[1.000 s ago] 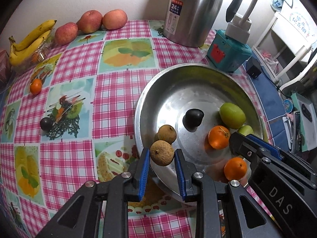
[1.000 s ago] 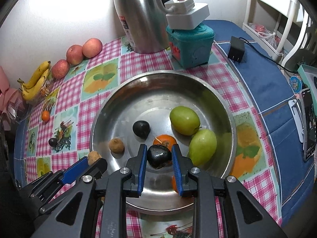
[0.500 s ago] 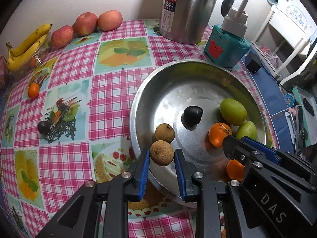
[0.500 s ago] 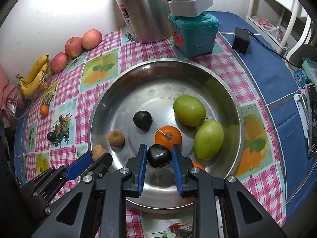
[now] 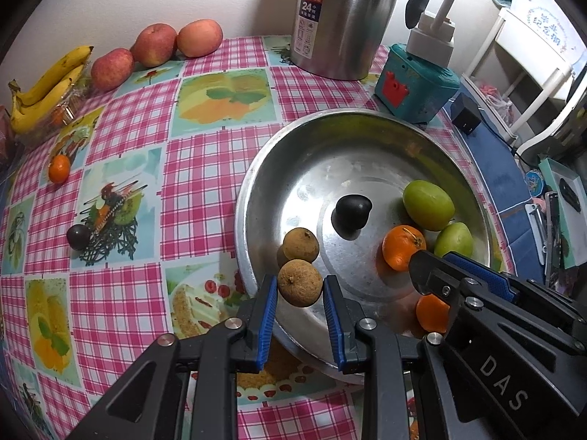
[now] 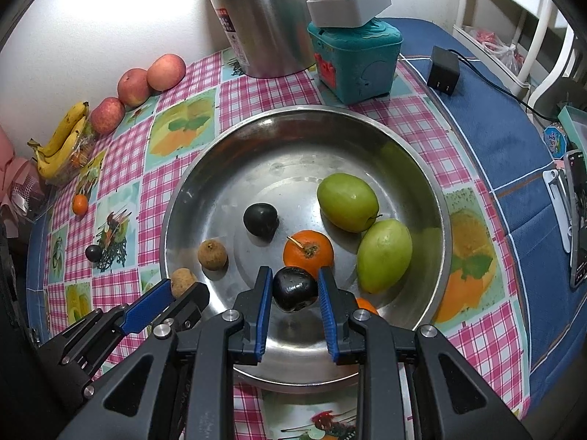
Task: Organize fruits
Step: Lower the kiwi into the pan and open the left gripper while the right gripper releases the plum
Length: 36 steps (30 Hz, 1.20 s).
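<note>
My left gripper (image 5: 299, 289) is shut on a brown longan (image 5: 300, 283), held over the near left rim of the steel bowl (image 5: 256, 168). My right gripper (image 6: 294, 289) is shut on a dark plum (image 6: 294, 288), held over the bowl's near side (image 6: 436, 198). In the bowl lie another longan (image 6: 212, 255), a dark plum (image 6: 261, 219), two oranges (image 6: 308, 250), and two green fruits (image 6: 347, 202). The left gripper with its longan also shows in the right wrist view (image 6: 183, 281).
On the checked cloth lie three apples (image 5: 154, 44), bananas (image 5: 47, 84), a small orange (image 5: 59, 168) and a dark plum (image 5: 78, 236). A steel kettle (image 5: 345, 18) and a teal box (image 5: 418, 84) stand behind the bowl. A black adapter (image 6: 443, 75) lies at the right.
Both grippers have moved slightly forward over the bowl with their fruit still held. The fruit in the bowl has not moved.
</note>
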Each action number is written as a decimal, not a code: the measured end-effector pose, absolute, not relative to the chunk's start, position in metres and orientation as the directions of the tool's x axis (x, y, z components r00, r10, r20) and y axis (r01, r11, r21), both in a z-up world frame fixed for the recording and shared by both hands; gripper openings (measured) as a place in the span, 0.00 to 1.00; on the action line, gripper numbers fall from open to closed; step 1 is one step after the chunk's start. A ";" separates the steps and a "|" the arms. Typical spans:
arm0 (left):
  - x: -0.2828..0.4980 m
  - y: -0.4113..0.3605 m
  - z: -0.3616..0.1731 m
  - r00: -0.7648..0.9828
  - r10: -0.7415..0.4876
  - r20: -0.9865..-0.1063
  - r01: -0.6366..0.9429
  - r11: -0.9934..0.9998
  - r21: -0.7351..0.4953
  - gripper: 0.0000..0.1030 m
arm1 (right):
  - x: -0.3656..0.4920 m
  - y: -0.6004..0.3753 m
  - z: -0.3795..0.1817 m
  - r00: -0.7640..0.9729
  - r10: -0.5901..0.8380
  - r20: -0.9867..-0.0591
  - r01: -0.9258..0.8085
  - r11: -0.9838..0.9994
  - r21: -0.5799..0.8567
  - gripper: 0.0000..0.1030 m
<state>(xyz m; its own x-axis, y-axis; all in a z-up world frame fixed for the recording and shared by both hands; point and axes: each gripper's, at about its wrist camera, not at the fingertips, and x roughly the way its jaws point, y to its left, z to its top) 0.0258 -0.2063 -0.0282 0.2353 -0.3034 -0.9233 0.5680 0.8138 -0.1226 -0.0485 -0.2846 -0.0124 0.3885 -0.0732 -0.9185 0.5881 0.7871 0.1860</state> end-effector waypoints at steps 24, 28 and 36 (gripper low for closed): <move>0.044 -0.176 -0.025 0.216 -0.258 -0.942 0.476 0.870 -0.129 0.31 | -0.046 -0.282 -0.020 0.366 -0.045 -0.929 0.585 0.788 0.193 0.26; 0.049 -0.167 -0.028 0.206 -0.254 -0.945 0.443 0.886 -0.142 0.31 | -0.044 -0.279 -0.027 0.342 -0.030 -0.939 0.583 0.791 0.187 0.26; 0.052 -0.162 -0.028 0.212 -0.241 -0.947 0.420 0.898 -0.134 0.56 | -0.041 -0.277 -0.031 0.312 -0.026 -0.950 0.575 0.801 0.167 0.26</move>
<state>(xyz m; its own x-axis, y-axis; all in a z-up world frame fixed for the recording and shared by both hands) 0.0518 -0.1624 -0.0281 0.2124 -0.2409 -0.9470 0.4198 0.8976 -0.1342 -0.0415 -0.2770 -0.0315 0.3121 -0.0258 -0.9497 0.5751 0.8008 0.1672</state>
